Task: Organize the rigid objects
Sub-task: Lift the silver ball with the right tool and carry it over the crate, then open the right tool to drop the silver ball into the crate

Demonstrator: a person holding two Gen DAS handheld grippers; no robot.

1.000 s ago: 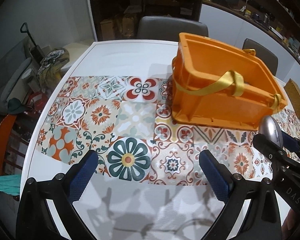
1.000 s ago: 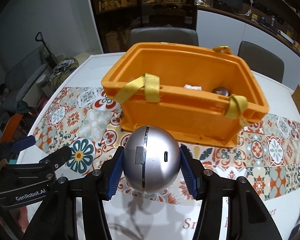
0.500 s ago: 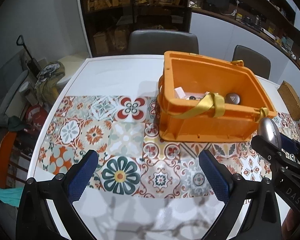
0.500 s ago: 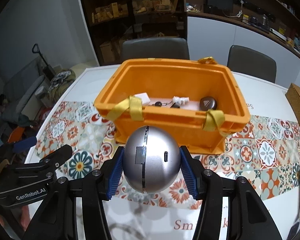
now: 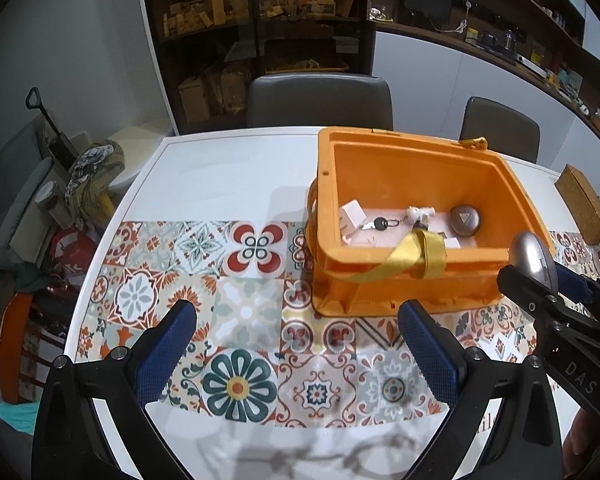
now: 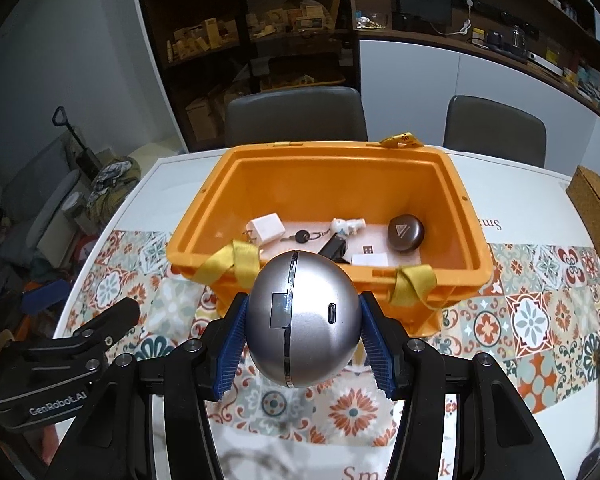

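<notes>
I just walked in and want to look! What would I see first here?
First, the shiny silver ball squeezed in the right tongs, close to the camera. Just behind it sits a bright orange bin on the flowery tablecloth, with small things inside. The left tongs are open and hold nothing.

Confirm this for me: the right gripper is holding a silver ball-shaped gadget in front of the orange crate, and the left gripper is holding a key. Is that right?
Not quite. The left gripper holds nothing; its fingers stand apart over the patterned table mat, as the left wrist view shows. The key lies inside the orange crate. The rest holds: the right gripper is closed on the silver ball-shaped gadget in front of the crate.
</notes>
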